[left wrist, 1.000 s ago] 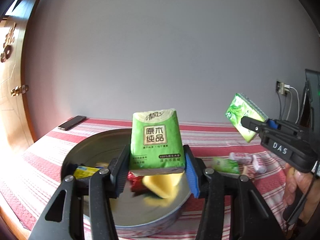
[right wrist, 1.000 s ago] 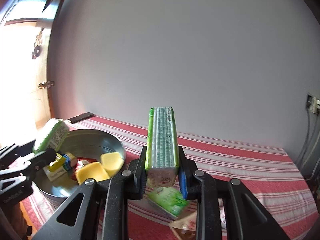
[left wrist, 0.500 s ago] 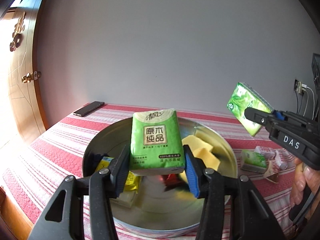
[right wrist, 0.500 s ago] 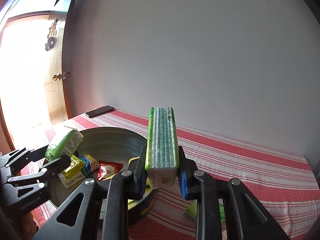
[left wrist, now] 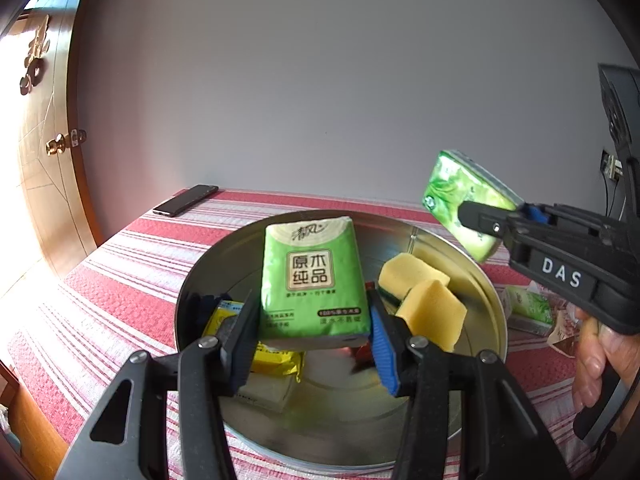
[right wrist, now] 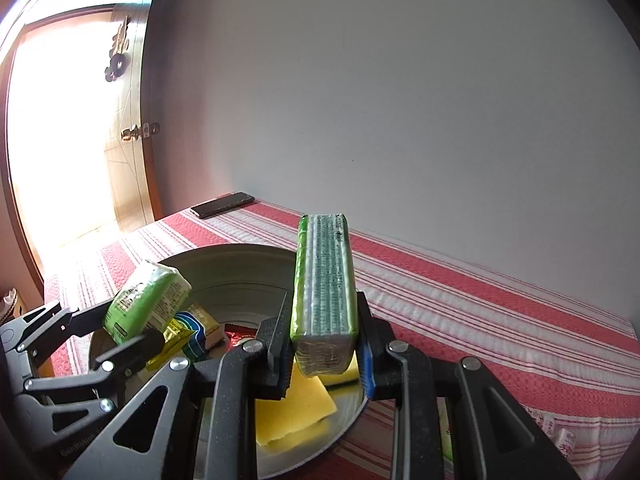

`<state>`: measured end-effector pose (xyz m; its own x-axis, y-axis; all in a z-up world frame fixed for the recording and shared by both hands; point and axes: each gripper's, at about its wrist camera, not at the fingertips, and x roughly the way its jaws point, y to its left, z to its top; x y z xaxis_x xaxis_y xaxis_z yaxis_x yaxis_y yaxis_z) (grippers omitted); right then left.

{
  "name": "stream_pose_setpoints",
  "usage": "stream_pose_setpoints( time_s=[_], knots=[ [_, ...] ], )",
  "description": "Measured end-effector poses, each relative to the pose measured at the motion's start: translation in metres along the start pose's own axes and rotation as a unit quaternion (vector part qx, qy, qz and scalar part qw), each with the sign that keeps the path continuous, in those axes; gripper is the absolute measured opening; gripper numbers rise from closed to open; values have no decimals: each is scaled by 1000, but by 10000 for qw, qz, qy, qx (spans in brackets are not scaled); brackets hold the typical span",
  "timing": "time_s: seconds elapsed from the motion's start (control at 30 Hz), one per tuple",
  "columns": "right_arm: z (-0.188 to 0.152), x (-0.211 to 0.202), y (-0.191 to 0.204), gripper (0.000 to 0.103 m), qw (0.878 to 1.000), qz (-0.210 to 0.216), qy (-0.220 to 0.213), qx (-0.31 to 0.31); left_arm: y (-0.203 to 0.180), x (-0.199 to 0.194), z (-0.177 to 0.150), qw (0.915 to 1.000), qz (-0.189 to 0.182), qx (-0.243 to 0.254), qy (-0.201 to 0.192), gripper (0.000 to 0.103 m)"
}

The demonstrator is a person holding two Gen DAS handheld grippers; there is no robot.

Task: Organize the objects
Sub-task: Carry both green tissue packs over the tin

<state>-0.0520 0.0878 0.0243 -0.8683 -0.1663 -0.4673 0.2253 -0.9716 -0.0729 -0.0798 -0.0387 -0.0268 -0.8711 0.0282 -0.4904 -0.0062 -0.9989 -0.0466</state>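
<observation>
- Tissue pack (left wrist: pixel 314 280), pinched upright in the left tool (left wrist: pixel 312 336), hangs over the metal basin (left wrist: pixel 496 320), probably for dropping among the yellow sponges (left wrist: pixel 420 296).
- Right tool (right wrist: pixel 324 346) pinches a second green pack (right wrist: pixel 324 280) edge-up above the basin's rim, well off the striped counter (right wrist: pixel 480 312).

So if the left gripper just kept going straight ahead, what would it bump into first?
Probably the far wall of the metal basin, with the held tissue pack leading the left gripper; depth is uncertain.
</observation>
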Motion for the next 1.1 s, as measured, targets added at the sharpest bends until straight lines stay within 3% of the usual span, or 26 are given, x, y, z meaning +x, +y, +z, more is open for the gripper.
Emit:
stream_pose_setpoints(
  time_s=[0.57,1.1],
  knots=[
    [8,42,17,28,9986,91,492,-145,4,17,-5,9992,74,81,376,50],
    [1,58,20,28,9961,141,857,-173,4,28,-8,9977,158,157,639,50]
  ],
)
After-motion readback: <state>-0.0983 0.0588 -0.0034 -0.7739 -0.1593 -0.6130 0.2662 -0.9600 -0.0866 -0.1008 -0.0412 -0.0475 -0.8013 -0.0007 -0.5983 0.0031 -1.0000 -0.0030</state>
